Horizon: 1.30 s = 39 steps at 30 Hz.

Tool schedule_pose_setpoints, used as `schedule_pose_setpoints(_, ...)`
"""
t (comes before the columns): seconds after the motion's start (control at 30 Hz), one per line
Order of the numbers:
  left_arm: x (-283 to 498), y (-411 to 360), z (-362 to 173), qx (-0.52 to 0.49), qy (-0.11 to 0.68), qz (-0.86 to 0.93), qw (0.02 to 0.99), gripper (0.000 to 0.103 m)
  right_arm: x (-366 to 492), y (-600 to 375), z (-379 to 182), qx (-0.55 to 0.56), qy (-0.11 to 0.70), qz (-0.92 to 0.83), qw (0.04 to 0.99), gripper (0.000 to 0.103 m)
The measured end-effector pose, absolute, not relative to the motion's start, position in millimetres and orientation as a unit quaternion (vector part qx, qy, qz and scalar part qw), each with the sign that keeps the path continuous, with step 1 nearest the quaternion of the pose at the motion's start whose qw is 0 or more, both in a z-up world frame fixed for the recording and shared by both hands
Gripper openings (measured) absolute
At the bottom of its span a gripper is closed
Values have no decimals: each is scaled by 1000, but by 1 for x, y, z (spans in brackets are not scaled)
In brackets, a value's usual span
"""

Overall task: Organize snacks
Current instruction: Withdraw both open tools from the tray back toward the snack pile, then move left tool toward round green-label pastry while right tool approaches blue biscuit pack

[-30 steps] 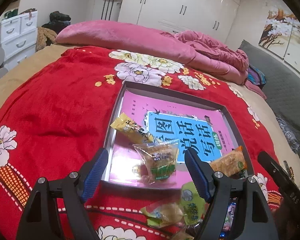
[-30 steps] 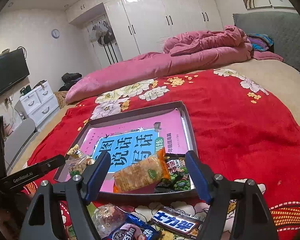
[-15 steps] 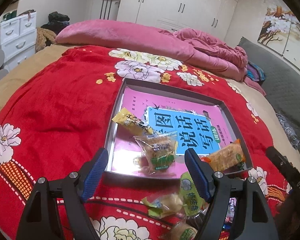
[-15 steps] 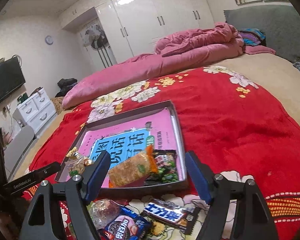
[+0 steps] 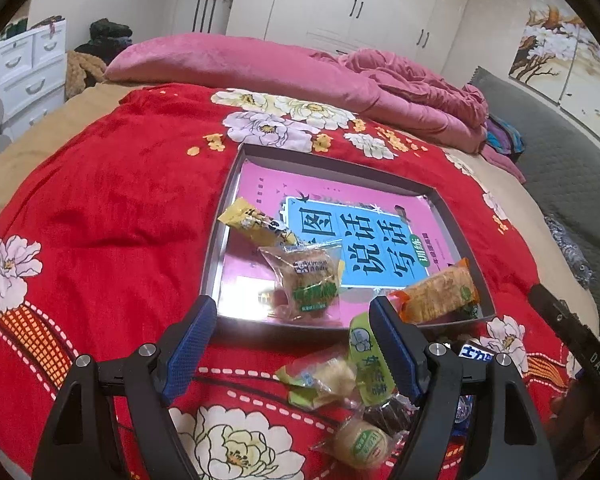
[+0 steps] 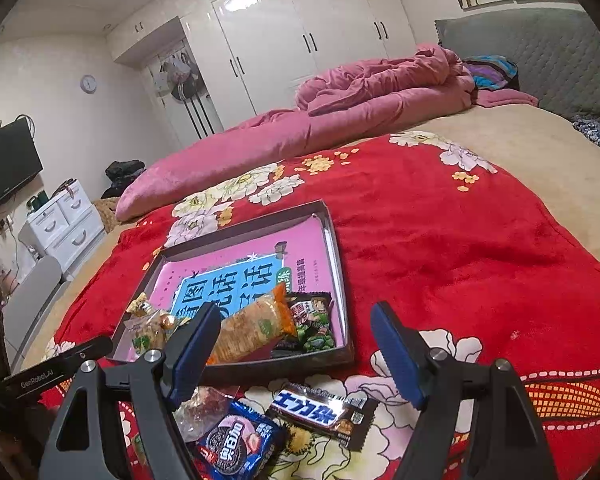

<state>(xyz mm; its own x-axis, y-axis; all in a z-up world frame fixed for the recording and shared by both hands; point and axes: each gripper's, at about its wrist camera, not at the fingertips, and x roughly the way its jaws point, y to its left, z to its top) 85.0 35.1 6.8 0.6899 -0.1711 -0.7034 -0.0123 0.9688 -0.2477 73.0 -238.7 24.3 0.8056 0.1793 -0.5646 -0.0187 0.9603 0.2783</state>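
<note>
A grey tray [image 5: 225, 216] lined with a pink and blue booklet lies on the red flowered blanket. In it are a yellow packet [image 5: 256, 226], a clear pastry packet [image 5: 310, 280], an orange cracker packet [image 6: 252, 328] and a dark green packet [image 6: 312, 320]. My left gripper [image 5: 292, 320] hovers open just short of the tray's near rim, nothing between its fingers. Below it lie loose green-wrapped snacks [image 5: 320, 376] and a round cake [image 5: 362, 444]. My right gripper [image 6: 296, 316] is open and empty above a chocolate bar [image 6: 320, 412] and a blue cookie packet [image 6: 236, 444].
A rumpled pink quilt [image 5: 300, 72] lies across the far side of the bed. White drawers [image 6: 64, 224] and a television [image 6: 4, 164] stand past the bed's left edge. The red blanket [image 6: 460, 240] right of the tray is bare.
The right gripper has drawn back a little from the tray, so more loose packets show beneath it. Both pairs of jaws stand as wide as before.
</note>
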Motion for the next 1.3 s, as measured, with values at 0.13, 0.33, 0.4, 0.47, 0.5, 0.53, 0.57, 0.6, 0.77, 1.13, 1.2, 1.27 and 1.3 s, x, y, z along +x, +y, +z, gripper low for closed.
schedule_pose_setpoints(0.13, 81, 34, 6, -113, 396, -49, 910, 80, 70, -232, 23, 125, 316, 61, 939, 77)
schedule_pose_setpoints(0.33, 75, 33, 5, -110, 403, -58, 907, 80, 64, -223, 20, 115, 328, 71, 935, 77)
schedule_pose_setpoints(0.4, 74, 32, 5, -108, 406, -61, 905, 80, 63, -221, 19, 112, 331, 73, 934, 77)
schedule_pose_setpoints(0.47, 72, 30, 5, -104, 408, -65, 905, 80, 61, -219, 19, 110, 334, 74, 933, 77)
schedule_pose_setpoints(0.5, 71, 30, 4, -102, 409, -67, 904, 80, 61, -218, 18, 110, 335, 75, 933, 77)
schedule_pose_setpoints(0.53, 70, 29, 4, -100, 410, -68, 904, 80, 60, -218, 18, 109, 336, 75, 932, 77)
schedule_pose_setpoints(0.57, 69, 28, 4, -99, 412, -70, 903, 80, 59, -217, 18, 107, 338, 75, 932, 77)
schedule_pose_setpoints(0.6, 69, 28, 4, -99, 413, -72, 903, 80, 59, -217, 17, 106, 339, 74, 932, 77)
schedule_pose_setpoints(0.77, 63, 25, 3, -96, 420, -83, 898, 80, 57, -218, 14, 105, 350, 70, 928, 77)
schedule_pose_setpoints(1.13, 52, 12, -3, -76, 443, -107, 887, 80, 54, -210, -1, 98, 399, 74, 909, 77)
schedule_pose_setpoints(1.2, 50, 9, -3, -68, 445, -113, 886, 80, 53, -206, -4, 93, 407, 81, 905, 77)
schedule_pose_setpoints(1.27, 48, 4, -5, -57, 450, -119, 883, 80, 52, -201, -7, 85, 416, 86, 901, 77)
schedule_pose_setpoints(1.3, 47, 2, -5, -52, 452, -123, 882, 80, 52, -200, -8, 82, 419, 87, 900, 77)
